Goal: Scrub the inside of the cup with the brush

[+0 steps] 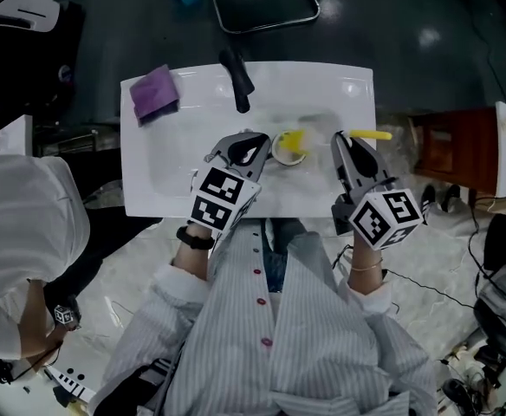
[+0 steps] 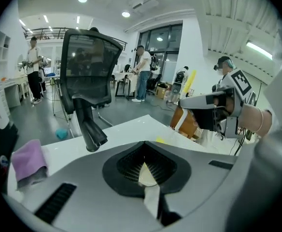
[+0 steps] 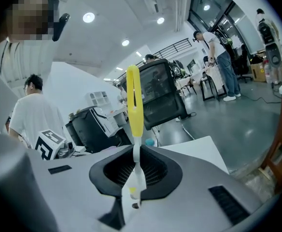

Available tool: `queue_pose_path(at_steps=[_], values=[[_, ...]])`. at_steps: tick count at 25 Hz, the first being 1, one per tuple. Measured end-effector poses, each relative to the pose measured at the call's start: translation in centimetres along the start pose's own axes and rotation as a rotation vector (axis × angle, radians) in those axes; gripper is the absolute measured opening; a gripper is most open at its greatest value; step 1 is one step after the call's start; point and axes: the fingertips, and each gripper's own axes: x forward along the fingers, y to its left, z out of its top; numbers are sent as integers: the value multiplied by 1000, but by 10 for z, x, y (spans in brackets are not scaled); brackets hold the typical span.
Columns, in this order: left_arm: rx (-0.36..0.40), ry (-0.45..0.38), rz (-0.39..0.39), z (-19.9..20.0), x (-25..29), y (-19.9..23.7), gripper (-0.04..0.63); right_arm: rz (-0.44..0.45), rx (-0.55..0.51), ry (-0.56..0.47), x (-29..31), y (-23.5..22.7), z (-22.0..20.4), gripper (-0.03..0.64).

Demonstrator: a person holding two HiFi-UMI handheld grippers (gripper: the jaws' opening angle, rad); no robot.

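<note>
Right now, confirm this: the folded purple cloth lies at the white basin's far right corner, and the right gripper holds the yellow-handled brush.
Not quite. The folded purple cloth lies at the white basin's far left corner, as the head view shows. The right gripper does hold the yellow-handled brush.

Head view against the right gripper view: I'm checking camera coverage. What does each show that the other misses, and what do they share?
Only the head view shows the cup with the left gripper at its rim, the purple cloth and the black tap. Only the right gripper view shows the right gripper shut on the white stem of the brush, and a person standing far across the room. Both show that gripper, the brush's yellow handle and the left gripper's marker cube.
</note>
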Motion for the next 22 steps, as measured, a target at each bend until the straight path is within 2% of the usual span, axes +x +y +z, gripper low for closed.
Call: queue_pose_path(at_steps=[8, 13, 19, 22], values=[[9, 150, -87, -55, 33, -12, 11, -17, 11, 57, 7, -11, -30, 55], [50, 236, -112, -97, 51, -12, 11, -22, 9, 71, 15, -15, -42, 55], [53, 298, -168, -125, 67, -13, 12, -34, 29, 73, 19, -23, -51, 55], [83, 338, -191, -138, 75, -13, 14, -40, 37, 74, 21, -26, -55, 55]])
